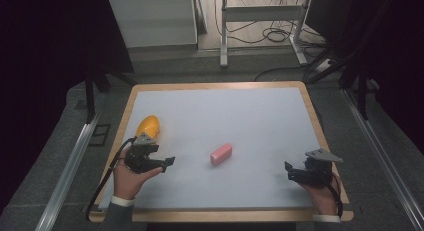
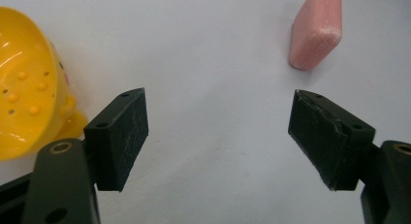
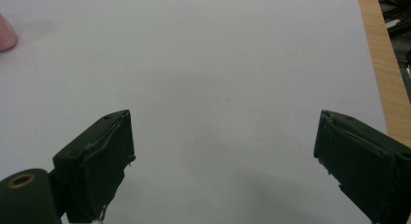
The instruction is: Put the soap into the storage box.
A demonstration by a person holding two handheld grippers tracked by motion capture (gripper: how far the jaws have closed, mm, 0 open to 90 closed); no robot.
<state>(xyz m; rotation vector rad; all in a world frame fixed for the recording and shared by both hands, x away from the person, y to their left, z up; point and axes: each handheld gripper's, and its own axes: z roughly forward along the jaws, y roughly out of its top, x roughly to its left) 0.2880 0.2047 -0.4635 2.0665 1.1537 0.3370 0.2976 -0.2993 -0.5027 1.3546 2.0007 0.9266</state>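
**Both claws wide apart, pink block untouched mid-surface**

The surface (image 1: 260, 116) is a pale sheet on a wood-edged board, and most of it lies bare. On its left side, just beyond the left claw (image 1: 162, 163), sits a yellow perforated bowl (image 1: 148, 126), a small colander by the look of its holes; in the left gripper view it shows beside the left jaw, near it but apart from it. Smaller still is the pink block (image 1: 221, 154), an eraser-like bar lying flat and slantwise near the middle of the surface, between the two hands and closer to the left one. The left gripper view shows it ahead and off toward the right jaw, not between the jaws.

The left claw hovers with its jaws spread and nothing in them. The right claw (image 1: 295, 172) sits near the front right corner, likewise spread and empty, well away from the block; its own view catches just the block's rounded end at the far left edge.

Judging from how things lie, the left claw is best placed to take the block. The risk is misalignment: closing in from this angle could have the right jaw strike the block's end and push it away. A sweep to the side could also knock the bowl, which is light and rounded and likely to slide or rock.
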